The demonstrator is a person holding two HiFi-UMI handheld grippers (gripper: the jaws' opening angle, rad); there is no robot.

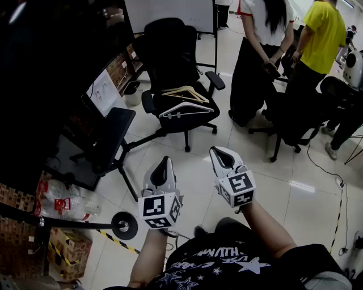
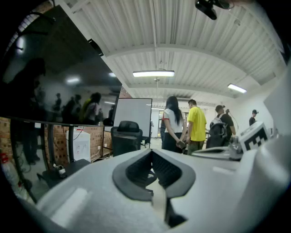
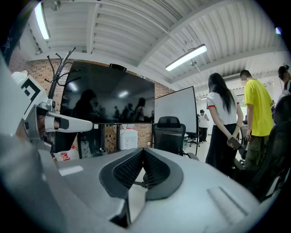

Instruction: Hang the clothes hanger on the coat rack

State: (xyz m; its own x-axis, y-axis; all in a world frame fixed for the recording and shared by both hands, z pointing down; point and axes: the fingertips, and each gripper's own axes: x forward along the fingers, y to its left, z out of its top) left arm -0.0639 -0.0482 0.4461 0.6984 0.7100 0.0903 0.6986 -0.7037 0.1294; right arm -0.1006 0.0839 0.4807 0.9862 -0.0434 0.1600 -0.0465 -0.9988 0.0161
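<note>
1. Nearest to me, the left hand-held gripper [image 1: 163, 169], white with black pads and a marker cube at its back, is level over the pale tiled floor [image 1: 193, 187]. Its own view shows the jaws closed tip to tip with nothing between them.
2. Just to its right, the right hand-held gripper [image 1: 223, 157], of the same make, tips slightly downward. Its jaws are closed too, and it carries nothing.
3. Low on my left stands the black coat rack with a round base [image 1: 123, 225]. Its pole runs off toward the left edge of the head view, and no hanger is visible on it.
4. Further ahead is the black mesh-backed office chair [image 1: 170, 42], well apart from both grippers and from the rack.
5. On the chair's seat lies the white plastic clothes hanger [image 1: 184, 107], with a pale wooden clothes hanger [image 1: 185, 92] just behind it. Neither gripper touches either one.
6. Beyond the chair on the right, a person in a white top and black trousers [image 1: 258, 51] stands beside a person in a yellow shirt [image 1: 324, 28], both turned away from me.
7. Farthest back, a white board on a black frame [image 1: 170, 14] stands behind the chair.
</note>
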